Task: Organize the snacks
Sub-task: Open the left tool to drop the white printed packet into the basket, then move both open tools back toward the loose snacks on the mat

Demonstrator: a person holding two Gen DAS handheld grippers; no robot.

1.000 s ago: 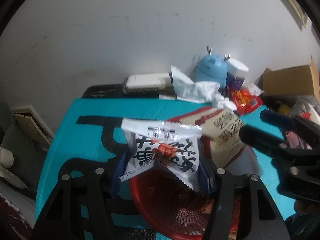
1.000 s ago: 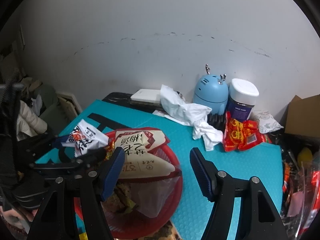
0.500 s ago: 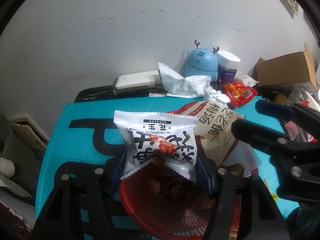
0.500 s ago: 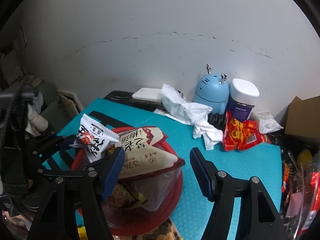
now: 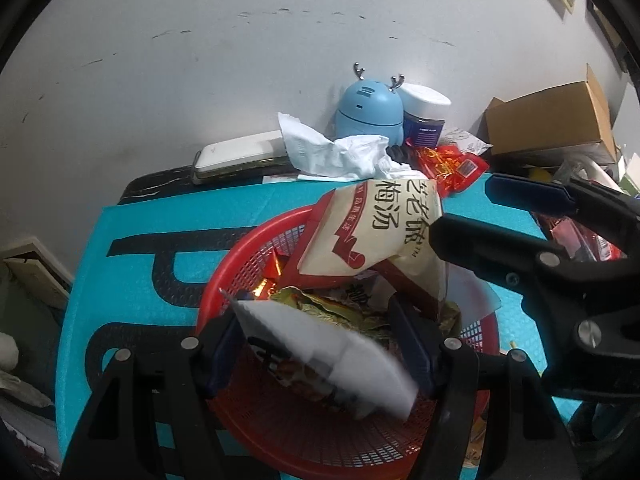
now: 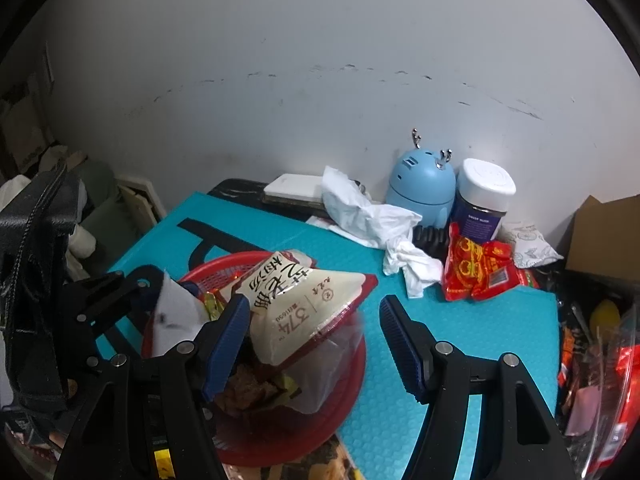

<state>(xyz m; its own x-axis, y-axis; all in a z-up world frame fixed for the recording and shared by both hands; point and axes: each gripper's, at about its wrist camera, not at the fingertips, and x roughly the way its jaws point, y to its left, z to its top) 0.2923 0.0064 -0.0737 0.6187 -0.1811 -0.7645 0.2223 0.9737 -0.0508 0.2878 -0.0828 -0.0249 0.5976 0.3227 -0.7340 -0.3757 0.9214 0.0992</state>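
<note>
The left gripper [image 5: 320,344] has just been spreading its jaws, and the white snack packet [image 5: 328,360], blurred, with black lettering and a zigzag edge, lies loose between them over the red basket [image 5: 256,256]. The right gripper [image 6: 312,344] hangs with its jaws spread and nothing between them, its left finger beside the big cream-and-red bag [image 6: 304,304] that leans across the basket. The basket sits on the teal surface [image 6: 480,328], well apart from the red packets [image 6: 476,272], crumpled tissue [image 6: 372,216], blue gadget [image 6: 420,184] and white-lidded jar [image 6: 484,196] by the wall.
</note>
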